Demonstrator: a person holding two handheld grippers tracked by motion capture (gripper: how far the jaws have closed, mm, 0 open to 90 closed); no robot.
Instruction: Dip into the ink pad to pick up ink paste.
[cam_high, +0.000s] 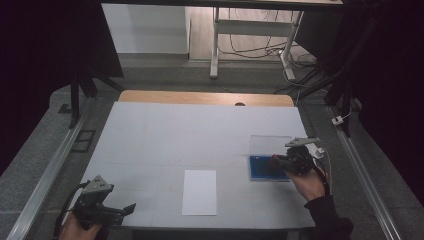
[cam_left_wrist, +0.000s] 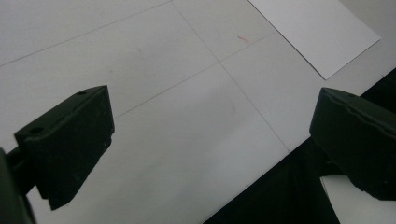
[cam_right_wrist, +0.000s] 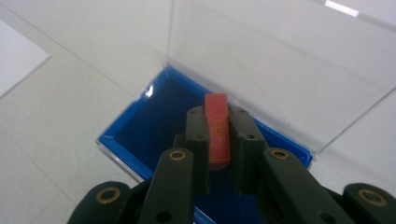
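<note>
An open case with a blue tray (cam_high: 262, 169) (cam_right_wrist: 140, 126) and a clear raised lid (cam_high: 270, 144) (cam_right_wrist: 280, 60) lies on the right of the white table. My right gripper (cam_high: 278, 161) (cam_right_wrist: 218, 122) hovers over the blue tray, shut on a thin red block (cam_right_wrist: 217, 128) that stands upright between its pads. My left gripper (cam_high: 129, 208) (cam_left_wrist: 210, 140) rests at the table's front left corner, jaws wide apart with nothing between them, above the table's front edge.
A white sheet of paper (cam_high: 200, 192) (cam_left_wrist: 313, 32) lies flat near the front middle of the table (cam_high: 190, 135). A wooden strip (cam_high: 205, 97) runs along the table's far edge. Metal rails flank both sides.
</note>
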